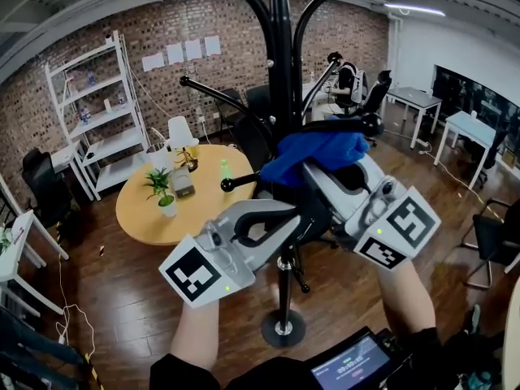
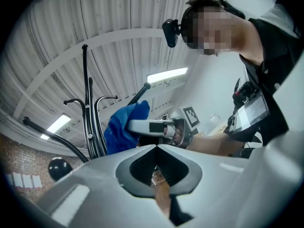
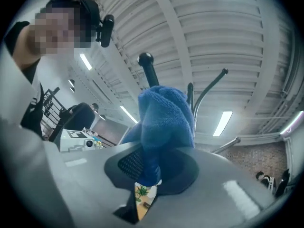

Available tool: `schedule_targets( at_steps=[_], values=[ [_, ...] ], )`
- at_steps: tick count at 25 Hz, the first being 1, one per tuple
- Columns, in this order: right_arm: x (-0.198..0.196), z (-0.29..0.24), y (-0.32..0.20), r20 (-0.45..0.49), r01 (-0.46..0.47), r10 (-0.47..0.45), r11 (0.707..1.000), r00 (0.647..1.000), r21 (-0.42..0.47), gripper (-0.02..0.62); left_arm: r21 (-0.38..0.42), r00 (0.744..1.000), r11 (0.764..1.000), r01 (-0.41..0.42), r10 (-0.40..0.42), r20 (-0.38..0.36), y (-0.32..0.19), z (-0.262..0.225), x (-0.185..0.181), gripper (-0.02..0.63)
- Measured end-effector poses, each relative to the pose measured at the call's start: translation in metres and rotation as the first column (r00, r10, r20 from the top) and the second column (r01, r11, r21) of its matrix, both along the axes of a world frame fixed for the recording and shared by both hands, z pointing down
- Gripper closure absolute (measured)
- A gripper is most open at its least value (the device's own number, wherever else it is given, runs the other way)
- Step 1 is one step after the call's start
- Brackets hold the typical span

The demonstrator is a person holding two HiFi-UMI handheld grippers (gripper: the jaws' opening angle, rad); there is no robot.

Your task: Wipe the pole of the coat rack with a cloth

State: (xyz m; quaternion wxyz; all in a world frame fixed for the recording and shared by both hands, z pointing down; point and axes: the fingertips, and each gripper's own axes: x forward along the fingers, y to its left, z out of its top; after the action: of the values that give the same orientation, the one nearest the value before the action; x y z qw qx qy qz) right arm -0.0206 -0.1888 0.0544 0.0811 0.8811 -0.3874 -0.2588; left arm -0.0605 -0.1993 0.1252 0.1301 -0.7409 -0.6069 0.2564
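The black coat rack pole (image 1: 280,55) rises in the middle of the head view, with curved hook arms (image 1: 219,92) spreading from it. My right gripper (image 1: 315,177) is shut on a bunched blue cloth (image 1: 318,149), which lies against the pole at about mid height. In the right gripper view the cloth (image 3: 164,122) stands up out of the closed jaws of the right gripper (image 3: 147,175). My left gripper (image 1: 294,216) sits just below and left of the cloth, close to the pole. Its jaws are shut with nothing between them (image 2: 156,175). The left gripper view shows the pole (image 2: 89,108) and cloth (image 2: 124,127) off to the left.
The rack's round base (image 1: 283,327) stands on the dark wooden floor. A round wooden table (image 1: 134,214) with a potted plant (image 1: 162,189) is behind at the left, near a white shelf unit (image 1: 89,112). Office chairs and desks (image 1: 471,128) stand at the right.
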Motion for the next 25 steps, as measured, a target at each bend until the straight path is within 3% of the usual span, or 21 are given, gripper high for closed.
schedule_targets(
  at_steps=[7, 13, 17, 25],
  values=[
    [0.061, 0.056, -0.009, 0.210, -0.033, 0.033, 0.999, 0.977, -0.006, 0.549, 0.004, 0.999, 0.999, 0.032, -0.032, 0.017, -0.012, 0.016, 0.012, 0.603],
    [0.069, 0.105, -0.006, 0.308, -0.023, 0.018, 1.000, 0.951, 0.011, 0.546, 0.016, 0.999, 1.000, 0.027, -0.027, 0.037, -0.014, 0.038, 0.021, 0.603],
    [0.071, 0.144, -0.004, 0.368, -0.032, 0.038, 0.999, 0.929, -0.022, 0.546, 0.029, 0.998, 0.999, 0.026, -0.028, 0.057, -0.011, 0.051, 0.025, 0.603],
    [0.072, 0.225, -0.002, 0.510, -0.015, 0.040, 0.998, 0.859, -0.053, 0.545, 0.067, 0.997, 0.998, 0.020, -0.024, 0.072, -0.001, 0.082, 0.029, 0.601]
  ],
)
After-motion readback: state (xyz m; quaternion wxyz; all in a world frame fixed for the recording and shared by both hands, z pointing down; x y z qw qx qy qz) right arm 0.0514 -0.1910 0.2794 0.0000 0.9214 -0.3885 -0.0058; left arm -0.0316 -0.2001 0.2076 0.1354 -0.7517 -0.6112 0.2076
